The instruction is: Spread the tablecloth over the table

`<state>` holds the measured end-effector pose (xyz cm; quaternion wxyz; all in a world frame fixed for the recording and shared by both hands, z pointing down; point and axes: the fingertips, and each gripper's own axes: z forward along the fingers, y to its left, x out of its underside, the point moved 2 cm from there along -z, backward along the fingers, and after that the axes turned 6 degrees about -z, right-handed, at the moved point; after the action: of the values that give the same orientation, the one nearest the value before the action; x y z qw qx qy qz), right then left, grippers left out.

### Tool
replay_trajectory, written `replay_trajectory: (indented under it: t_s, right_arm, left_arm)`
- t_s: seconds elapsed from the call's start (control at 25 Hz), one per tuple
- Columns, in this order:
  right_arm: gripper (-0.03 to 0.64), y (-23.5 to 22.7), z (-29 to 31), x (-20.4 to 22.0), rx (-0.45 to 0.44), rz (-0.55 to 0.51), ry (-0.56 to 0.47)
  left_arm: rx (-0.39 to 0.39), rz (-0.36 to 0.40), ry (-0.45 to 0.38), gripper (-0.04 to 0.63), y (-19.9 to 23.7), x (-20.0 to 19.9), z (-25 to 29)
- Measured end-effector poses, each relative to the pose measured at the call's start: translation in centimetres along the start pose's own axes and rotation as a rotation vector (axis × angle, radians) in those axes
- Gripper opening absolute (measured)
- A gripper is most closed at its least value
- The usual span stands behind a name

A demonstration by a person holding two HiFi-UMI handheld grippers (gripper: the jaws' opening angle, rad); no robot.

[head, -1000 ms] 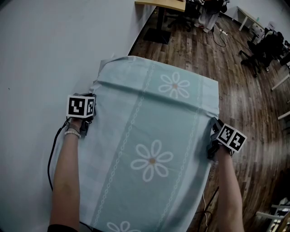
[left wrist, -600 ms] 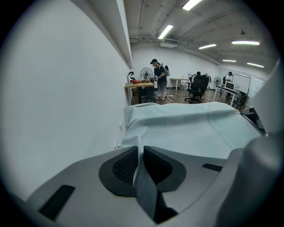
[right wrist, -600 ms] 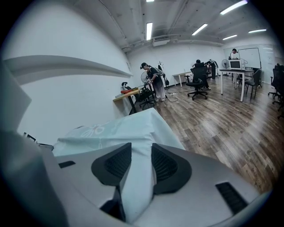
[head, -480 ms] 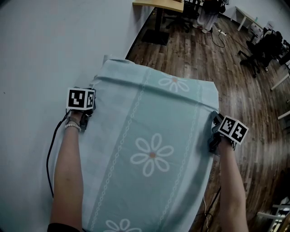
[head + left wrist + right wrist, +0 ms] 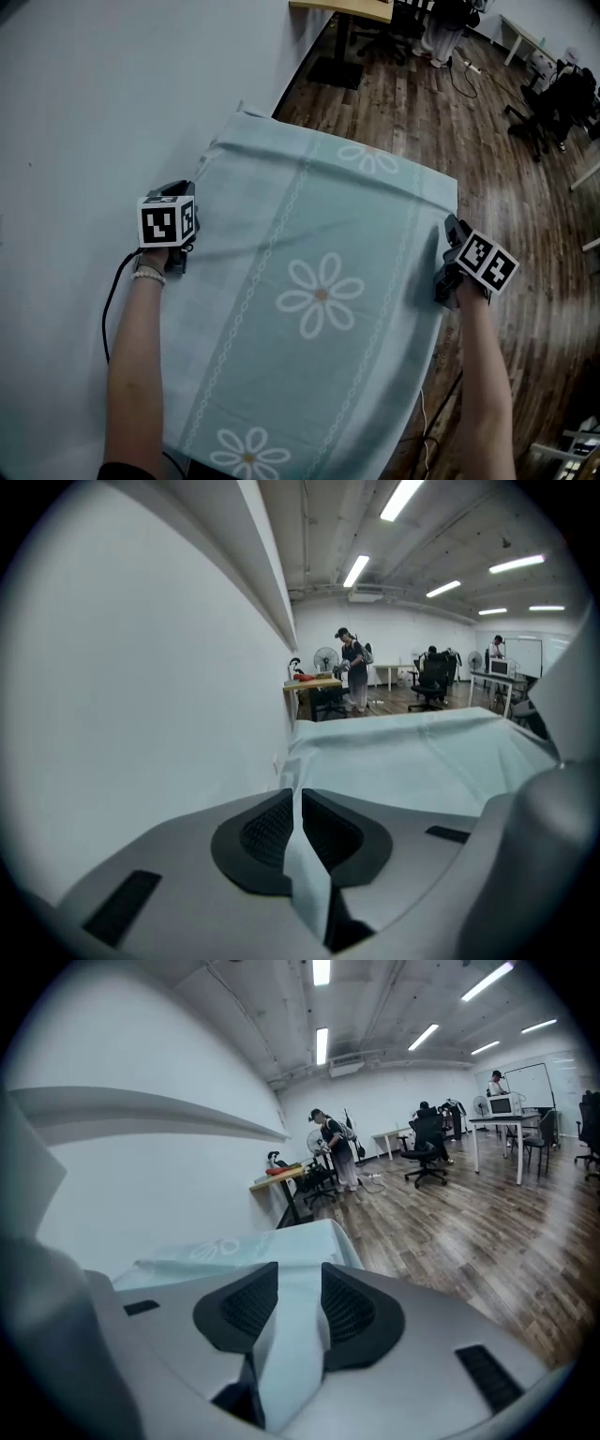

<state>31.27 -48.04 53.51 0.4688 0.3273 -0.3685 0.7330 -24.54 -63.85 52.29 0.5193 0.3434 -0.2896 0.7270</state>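
- Pale-green flowered tablecloth (image 5: 319,300) hides the table beneath; its near end is cut off by the frame.
- Left gripper (image 5: 295,822) pinches its left edge.
- Right gripper (image 5: 291,1312) clamps a thicker fold of its right edge.

Tablecloth (image 5: 291,1326) between right gripper's (image 5: 298,1312) jaws

A wooden desk (image 5: 342,8) and office chairs (image 5: 553,103) stand on the plank floor (image 5: 525,234).

The wall (image 5: 84,112) runs close along the left edge of the cloth (image 5: 319,356) beside the left gripper (image 5: 185,192), while open floor (image 5: 450,112) lies off its right edge and far end, a desk (image 5: 342,7) well apart.
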Motion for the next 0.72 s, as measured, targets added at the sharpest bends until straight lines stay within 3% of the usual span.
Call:
replay_trajectory:
  t_s: [0.24,0.36,0.52,0.72]
  right_arm:
    - [0.104,3.7,-7.5,-0.8,-0.115,-0.104,-0.103]
    - [0.083,5.1,-11.9,-0.1,-0.165,-0.197,-0.114]
    - [0.067,6.0,-18.0,-0.4,-0.214,-0.293,-0.155]
    - [0.058,8.0,-24.9,-0.4,-0.306,-0.427,-0.209]
  left_arm:
    - [0.015,-0.012,-0.235,0.02,-1.4,-1.2,-9.9]
    - [0.062,-0.019,-0.288,0.018,-3.5,-0.9,-15.3]
    - [0.065,0.004,-0.372,0.017,-5.6,-1.0,-22.3]
    - [0.058,-0.006,-0.393,0.017,-8.0,0.3,-31.1]
